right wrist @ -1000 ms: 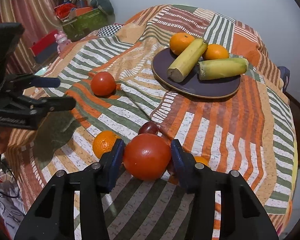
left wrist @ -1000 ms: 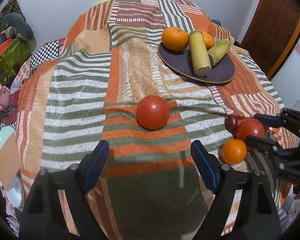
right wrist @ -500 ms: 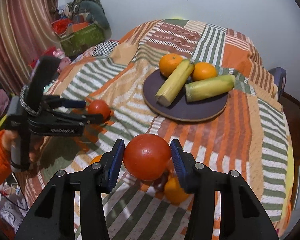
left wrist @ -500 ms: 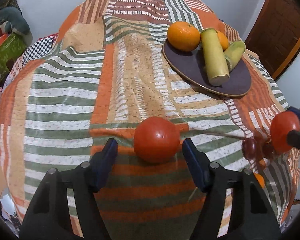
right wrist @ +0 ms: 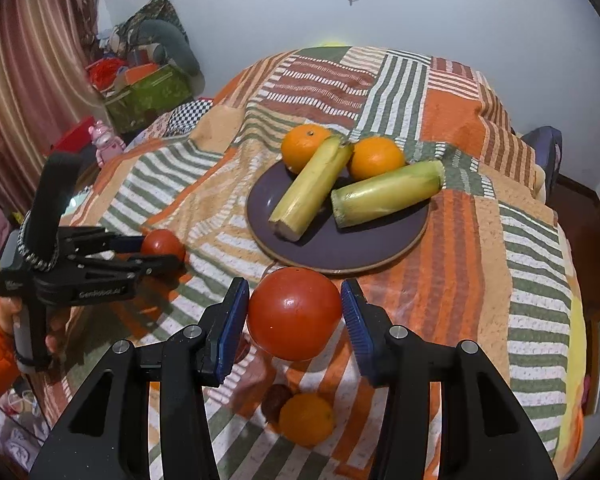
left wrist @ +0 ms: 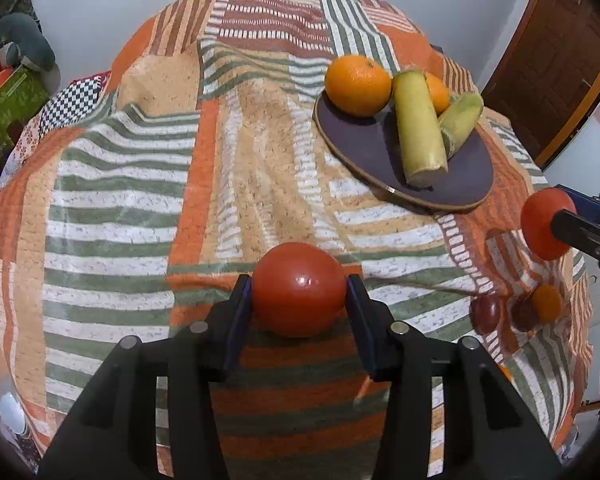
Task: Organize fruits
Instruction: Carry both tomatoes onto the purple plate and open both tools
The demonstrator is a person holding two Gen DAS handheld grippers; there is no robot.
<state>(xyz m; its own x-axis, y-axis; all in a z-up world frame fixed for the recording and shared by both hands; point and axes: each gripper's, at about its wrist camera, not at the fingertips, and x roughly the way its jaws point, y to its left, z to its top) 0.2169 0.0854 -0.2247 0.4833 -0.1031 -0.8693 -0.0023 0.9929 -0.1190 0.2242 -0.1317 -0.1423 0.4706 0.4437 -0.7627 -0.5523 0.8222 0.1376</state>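
My left gripper (left wrist: 299,292) is shut on a red tomato (left wrist: 299,289) that rests on the striped bedspread. It also shows in the right wrist view (right wrist: 162,252) at the left. My right gripper (right wrist: 295,314) is shut on a second red tomato (right wrist: 295,313) and holds it in the air, in front of the dark plate (right wrist: 332,246). That tomato shows at the right edge of the left wrist view (left wrist: 546,224). The plate (left wrist: 364,148) holds two oranges (right wrist: 304,146) and two corn cobs (right wrist: 388,192).
A small orange (right wrist: 306,419) and dark red fruits (right wrist: 276,399) lie on the bedspread below my right gripper. A green box (right wrist: 148,94) and toys stand left of the bed. A wooden door (left wrist: 556,56) is at the right.
My left gripper moved forward and shut on the tomato on the bed. My right gripper lifted its tomato higher and toward the plate.
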